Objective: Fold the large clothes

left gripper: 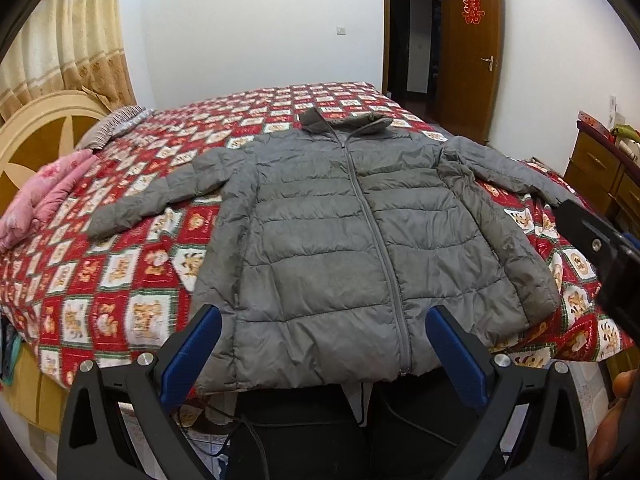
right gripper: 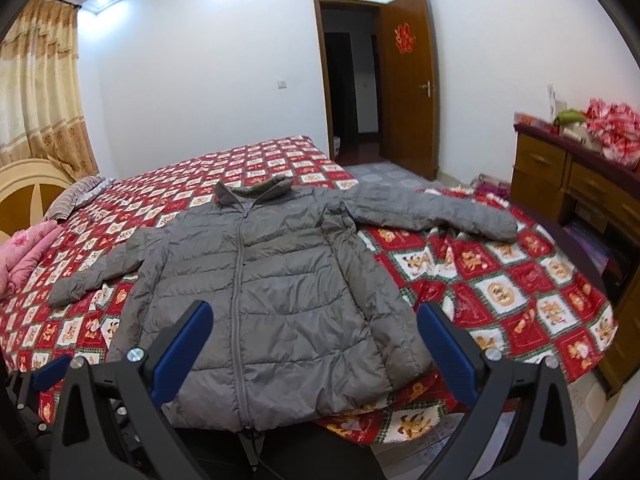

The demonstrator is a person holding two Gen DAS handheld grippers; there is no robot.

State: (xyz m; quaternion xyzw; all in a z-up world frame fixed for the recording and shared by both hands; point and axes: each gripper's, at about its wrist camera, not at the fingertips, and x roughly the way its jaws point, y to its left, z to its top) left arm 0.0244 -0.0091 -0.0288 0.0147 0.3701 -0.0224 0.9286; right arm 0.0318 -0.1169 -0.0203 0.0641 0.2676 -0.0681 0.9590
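The gray jacket point(left gripper: 340, 240) lies flat on the bed point(left gripper: 120, 280), zipped, sleeves out, ready for folding. The left gripper point(left gripper: 324, 348) and right gripper point(right gripper: 314, 344) hang above its bottom edge, jaws spread wide, holding nothing.

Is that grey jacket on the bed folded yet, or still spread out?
Spread out. The grey jacket lies flat, zipped, front up on the bed, both sleeves stretched sideways.

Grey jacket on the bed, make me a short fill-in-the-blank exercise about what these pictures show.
1. The grey jacket lies flat on the bed with its zipper ____.
2. Both sleeves are spread ____ from its body.
3. The left tool and right tool both have their jaws ____.
4. The wooden door stands ____.

Missing words: closed; outward; open; open
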